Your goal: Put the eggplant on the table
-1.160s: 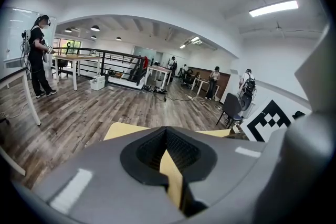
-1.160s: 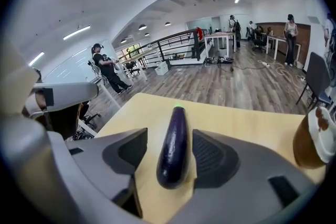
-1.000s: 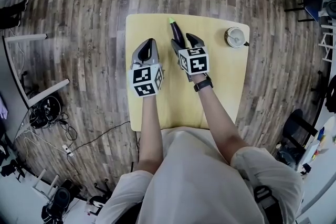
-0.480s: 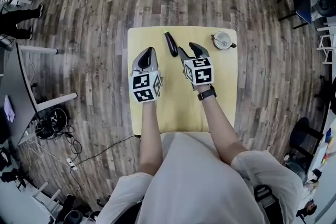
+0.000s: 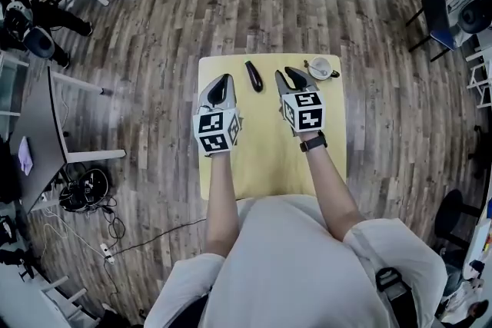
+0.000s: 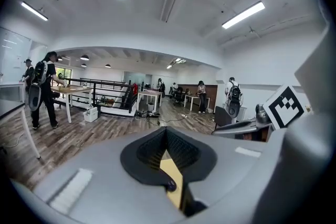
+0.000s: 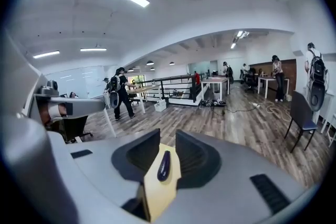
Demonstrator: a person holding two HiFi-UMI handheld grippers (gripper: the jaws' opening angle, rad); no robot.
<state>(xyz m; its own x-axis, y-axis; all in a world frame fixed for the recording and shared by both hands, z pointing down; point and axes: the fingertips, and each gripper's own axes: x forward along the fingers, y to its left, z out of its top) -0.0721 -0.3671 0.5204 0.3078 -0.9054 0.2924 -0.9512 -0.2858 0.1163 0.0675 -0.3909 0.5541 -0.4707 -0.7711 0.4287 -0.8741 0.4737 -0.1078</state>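
Right gripper [image 5: 286,76] first: its jaws stand a modest way apart and have just been closing, with nothing clamped. Through the gap its own view catches the eggplant [image 5: 252,76] lying far below, untouched. In the head view this gripper sits just right of the eggplant and clear of it.

Left gripper [image 5: 221,77], off to the eggplant's left: its jaws are together at the tips and empty, with only a sliver of yellow showing beneath them in its own view.

The eggplant itself is dark purple and slim. It lies flat on the yellow table [image 5: 261,146], near the far edge, with its long axis running away from the person. A white cup [image 5: 320,68] stands to its right, beyond the right gripper, by the far corner.

Wood-plank floor [image 5: 154,42] spreads all around. Cables [image 5: 84,192] trail well to the eggplant's left and nearer the person. The gripper views look out over an open office, with strip lights overhead, a dark railing, desks, and people standing with backpacks.

Both bare forearms reach straight forward over the table, roughly parallel, with the marker cubes facing up. There is a dark watch [image 5: 313,142] on the right wrist. Both grippers are held up off the table, pointing away from the person and tipped slightly down.
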